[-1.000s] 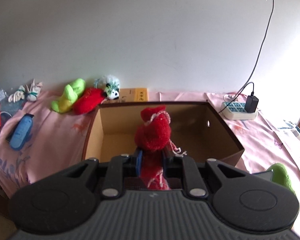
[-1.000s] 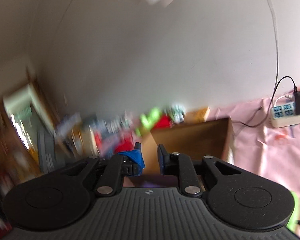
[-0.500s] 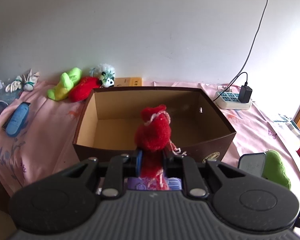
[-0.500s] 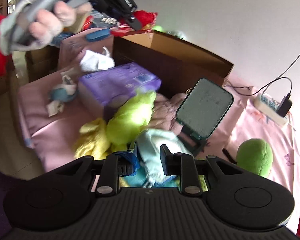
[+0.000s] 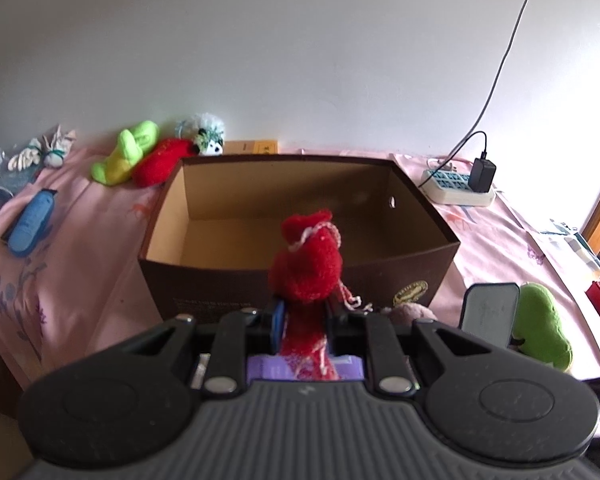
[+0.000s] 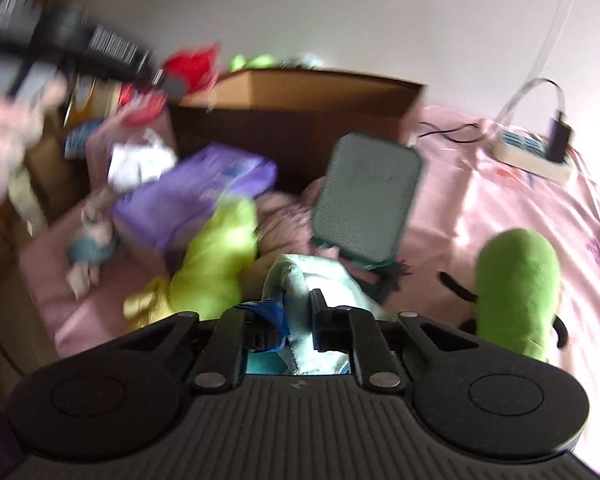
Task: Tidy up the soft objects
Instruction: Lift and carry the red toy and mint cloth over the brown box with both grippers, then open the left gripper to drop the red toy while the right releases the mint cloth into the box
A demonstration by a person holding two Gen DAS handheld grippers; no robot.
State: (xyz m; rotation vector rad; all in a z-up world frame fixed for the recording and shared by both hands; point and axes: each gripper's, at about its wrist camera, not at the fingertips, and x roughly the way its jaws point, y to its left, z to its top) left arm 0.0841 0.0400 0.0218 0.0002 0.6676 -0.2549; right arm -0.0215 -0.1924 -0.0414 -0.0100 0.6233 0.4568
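Since the earlier frame both of my hands have come lower: the brown box (image 5: 300,264) now shows its whole front wall in my left view, and my right view has swung down from the wall onto the clutter on the pink cloth (image 6: 500,200).

Nearest to me, my left gripper (image 5: 303,322) is clamped narrow on a red knitted toy (image 5: 306,264) with white yarn trim, its body sticking up above the fingertips, in front of the box's near wall. My right gripper (image 6: 298,318) has just been closing, and its jaws now pinch a fold of pale blue-white cloth (image 6: 320,280) that lies between them.

Just past my right fingers, a lime-green plush (image 6: 216,256) lies to the left with something yellow beside it, and a purple package (image 6: 196,196) sits behind that. A grey-green stand mirror (image 6: 368,204) leans upright ahead, and a rounded green plush (image 6: 518,284) rests off to the right on the cloth. The right view is blurred, so smaller items at its left edge I cannot tell.

Farther on, the box stands open and its tan inside looks bare. Beyond its back left corner, against the wall, lie a green and yellow plush (image 5: 126,150), a red plush (image 5: 162,160) touching it, and a small white one (image 5: 210,136). A blue object (image 5: 30,222) lies at the far left, and a power strip (image 5: 456,188) with a black plug sits at the back right.
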